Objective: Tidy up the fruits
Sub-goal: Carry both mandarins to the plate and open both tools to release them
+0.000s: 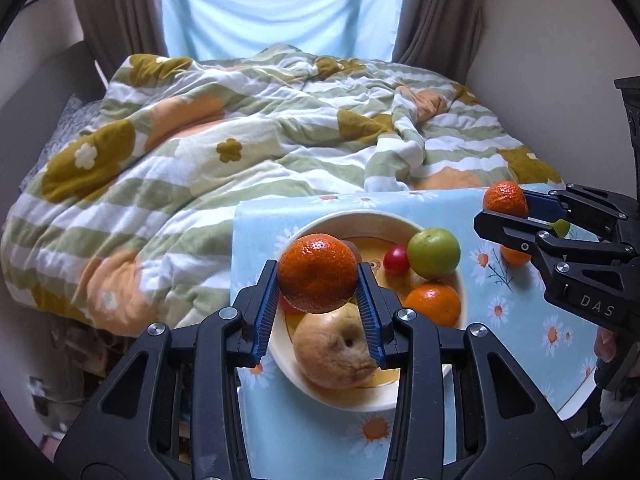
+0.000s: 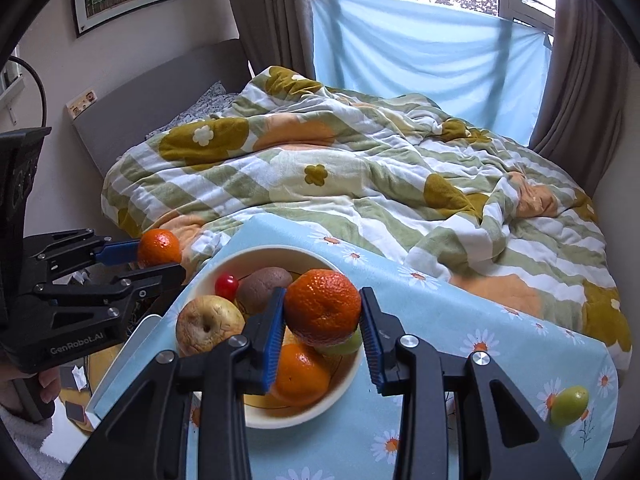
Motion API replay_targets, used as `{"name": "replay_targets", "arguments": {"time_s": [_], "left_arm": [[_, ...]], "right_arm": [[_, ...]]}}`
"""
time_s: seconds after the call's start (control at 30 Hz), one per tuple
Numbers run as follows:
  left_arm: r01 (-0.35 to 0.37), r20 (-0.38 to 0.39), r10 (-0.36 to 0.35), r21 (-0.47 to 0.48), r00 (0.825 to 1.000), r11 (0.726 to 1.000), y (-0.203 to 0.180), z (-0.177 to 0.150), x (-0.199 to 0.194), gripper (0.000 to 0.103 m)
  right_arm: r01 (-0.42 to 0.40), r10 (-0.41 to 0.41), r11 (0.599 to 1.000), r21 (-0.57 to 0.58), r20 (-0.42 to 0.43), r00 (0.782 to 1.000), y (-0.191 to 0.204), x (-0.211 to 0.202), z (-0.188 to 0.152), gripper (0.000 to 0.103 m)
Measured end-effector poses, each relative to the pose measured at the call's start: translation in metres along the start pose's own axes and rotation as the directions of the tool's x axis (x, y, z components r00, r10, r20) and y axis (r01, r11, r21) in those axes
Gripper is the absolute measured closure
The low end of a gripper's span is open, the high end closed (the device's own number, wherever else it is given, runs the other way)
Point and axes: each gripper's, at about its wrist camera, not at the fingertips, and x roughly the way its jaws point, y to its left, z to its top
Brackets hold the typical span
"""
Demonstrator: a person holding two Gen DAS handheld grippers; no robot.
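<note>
My left gripper [image 1: 318, 276] is shut on a mandarin [image 1: 318, 272] and holds it above the cream bowl [image 1: 360, 218]. My right gripper [image 2: 322, 312] is shut on another mandarin [image 2: 322, 306], also over the bowl [image 2: 256, 254]. Each gripper shows in the other view, the right one [image 1: 506, 208] and the left one [image 2: 160, 254]. In the bowl lie a yellow-brown apple [image 1: 334, 350], a green fruit [image 1: 434, 253], a red cherry tomato [image 1: 396, 261], an orange mandarin [image 1: 434, 304] and a brown kiwi [image 2: 269, 285].
The bowl stands on a small table with a blue daisy cloth [image 2: 460, 308]. A green fruit [image 2: 569, 405] lies loose near its right corner, and a mandarin [image 1: 514, 255] lies on the cloth under the right gripper. A bed with a flowered quilt [image 1: 240, 152] lies behind.
</note>
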Motion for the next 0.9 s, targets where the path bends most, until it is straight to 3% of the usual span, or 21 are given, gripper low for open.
{"name": "replay_targets", "arguments": {"time_s": [0.4, 0.73, 0.77, 0.83, 0.87, 0.9], "left_arm": [[0.066, -0.084, -0.059, 0.087, 0.995, 0.994, 0.019, 0.013, 0.062, 0.059], [0.079, -0.107, -0.067, 0.108, 0.992, 0.991, 0.02, 0.013, 0.077, 0.058], [0.078, -0.101, -0.067, 0.109, 0.993, 0.991, 0.021, 0.013, 0.076, 0.053], [0.081, -0.09, -0.071, 0.111, 0.993, 0.991, 0.021, 0.014, 0.073, 0.008], [0.085, -0.075, -0.078, 0.107, 0.994, 0.991, 0.023, 0.014, 0.07, 0.0], [0.093, -0.07, -0.086, 0.103, 0.994, 0.99, 0.024, 0.015, 0.067, 0.0]], "right_arm": [[0.058, -0.055, 0.993, 0.104, -0.031, 0.998, -0.002, 0.029, 0.001, 0.07], [0.077, -0.073, 0.99, 0.122, -0.035, 0.997, -0.002, 0.032, 0.004, 0.07], [0.079, -0.076, 0.989, 0.122, -0.034, 0.997, -0.002, 0.032, 0.004, 0.07], [0.082, -0.079, 0.989, 0.123, -0.032, 0.996, -0.002, 0.032, 0.005, 0.07], [0.083, -0.08, 0.989, 0.123, -0.032, 0.996, -0.002, 0.031, 0.005, 0.07], [0.083, -0.08, 0.989, 0.123, -0.031, 0.996, -0.002, 0.031, 0.006, 0.07]]}}
